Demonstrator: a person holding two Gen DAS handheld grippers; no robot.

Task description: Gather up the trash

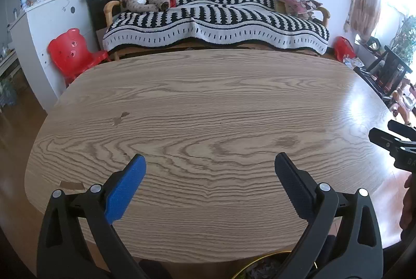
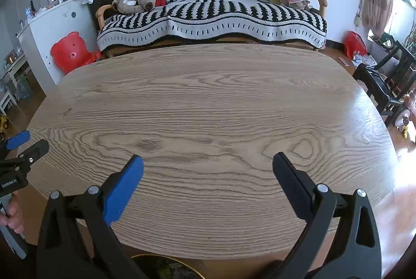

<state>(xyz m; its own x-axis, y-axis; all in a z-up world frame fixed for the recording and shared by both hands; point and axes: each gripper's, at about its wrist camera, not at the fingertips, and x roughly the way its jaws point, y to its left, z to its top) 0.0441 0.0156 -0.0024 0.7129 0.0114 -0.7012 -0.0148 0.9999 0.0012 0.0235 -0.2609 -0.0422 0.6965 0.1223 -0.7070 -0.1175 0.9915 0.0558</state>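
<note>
Left wrist view: left gripper [image 1: 210, 162] jaws spread wide, holding nothing, over the wooden table [image 1: 208, 102]. Right gripper [image 2: 208, 162] likewise wide open and empty over the same top. No trash visible on the tabletop; a gold-rimmed bin [image 2: 166, 266] with debris inside shows at bottom centre, below the table's near edge. Striped sofa [image 1: 215, 16] upper centre, red chair [image 1: 72, 52] at left.

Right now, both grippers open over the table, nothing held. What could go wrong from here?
1. The only scrap visible on the table is a flat brown piece at its near-left edge; the left gripper may fail to pinch it or push it off.
2. The right gripper hangs close beside the left; reaching across could make them collide.
3. The gold-rimmed bin sits under the table's near edge, mostly hidden, so drops may miss.
</note>
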